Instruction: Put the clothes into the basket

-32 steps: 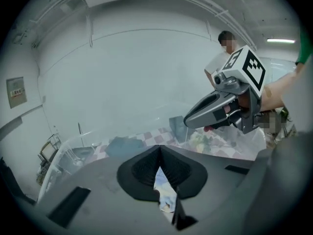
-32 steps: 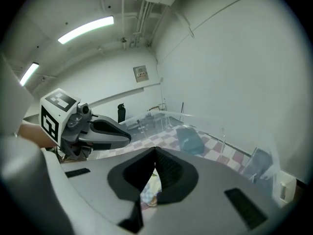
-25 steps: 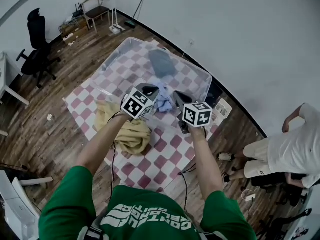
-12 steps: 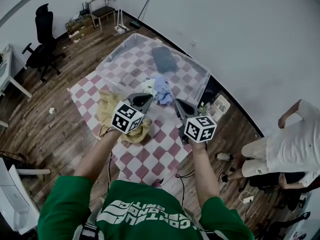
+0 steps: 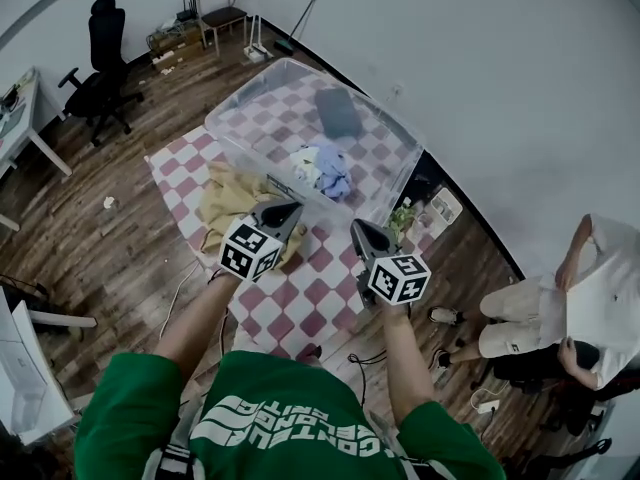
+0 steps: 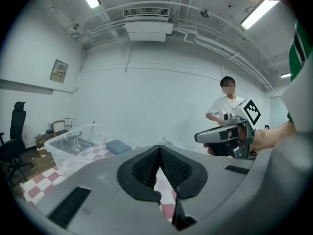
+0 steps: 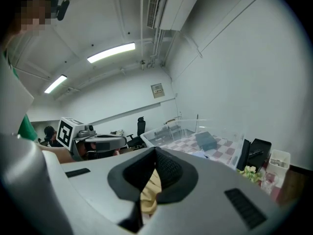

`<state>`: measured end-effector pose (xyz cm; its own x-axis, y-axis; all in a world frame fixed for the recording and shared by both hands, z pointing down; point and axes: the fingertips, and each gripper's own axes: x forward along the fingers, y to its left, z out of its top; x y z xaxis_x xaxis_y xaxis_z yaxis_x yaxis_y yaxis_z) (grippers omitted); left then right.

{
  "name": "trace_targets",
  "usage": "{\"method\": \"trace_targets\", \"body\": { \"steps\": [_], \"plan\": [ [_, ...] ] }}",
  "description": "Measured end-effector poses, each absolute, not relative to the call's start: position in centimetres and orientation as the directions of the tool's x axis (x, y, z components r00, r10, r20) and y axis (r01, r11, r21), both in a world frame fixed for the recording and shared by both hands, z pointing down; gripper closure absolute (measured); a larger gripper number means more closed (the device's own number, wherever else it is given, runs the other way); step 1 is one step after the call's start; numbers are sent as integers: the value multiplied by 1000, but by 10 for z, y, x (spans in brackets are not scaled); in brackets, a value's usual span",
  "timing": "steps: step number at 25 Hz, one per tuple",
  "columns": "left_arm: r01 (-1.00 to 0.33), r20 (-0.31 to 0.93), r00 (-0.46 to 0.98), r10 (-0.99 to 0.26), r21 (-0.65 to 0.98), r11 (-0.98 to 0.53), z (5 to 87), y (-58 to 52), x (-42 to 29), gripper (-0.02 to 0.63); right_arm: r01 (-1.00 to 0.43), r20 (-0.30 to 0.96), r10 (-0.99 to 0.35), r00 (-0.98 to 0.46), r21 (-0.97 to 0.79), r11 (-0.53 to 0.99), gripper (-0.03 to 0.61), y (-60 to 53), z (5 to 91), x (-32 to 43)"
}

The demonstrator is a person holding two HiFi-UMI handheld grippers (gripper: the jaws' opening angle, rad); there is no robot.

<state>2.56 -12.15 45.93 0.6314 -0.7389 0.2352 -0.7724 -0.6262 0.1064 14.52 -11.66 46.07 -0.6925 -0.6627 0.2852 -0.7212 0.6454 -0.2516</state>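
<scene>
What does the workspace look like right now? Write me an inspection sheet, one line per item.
Surface: checkered mat on the wood floor.
Job's things: clear basket holds a grey garment and blue-white clothes; yellow garment lies outside it on the mat.
Clutter: white scrap on the floor; white box by the wall.
Grippers: left gripper and right gripper both shut, holding nothing.
Cables: black cable below the right forearm.
Surroundings: office chair, wooden chair, bystander.
</scene>
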Motion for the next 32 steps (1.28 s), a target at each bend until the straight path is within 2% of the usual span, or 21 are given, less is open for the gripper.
{"method": "trace_targets", "body": {
  "steps": [14, 32],
  "plan": [
    [-811, 242, 577, -780, 57, -582, 472, -92, 11, 611, -685, 314, -611, -726, -251, 684, 569, -87, 477, 132],
    [-928, 320, 372, -871, 96, -361, 531, -84, -122, 611, -642, 442, -510, -738, -229, 731, 569, -92, 550, 57]
  ]
}}
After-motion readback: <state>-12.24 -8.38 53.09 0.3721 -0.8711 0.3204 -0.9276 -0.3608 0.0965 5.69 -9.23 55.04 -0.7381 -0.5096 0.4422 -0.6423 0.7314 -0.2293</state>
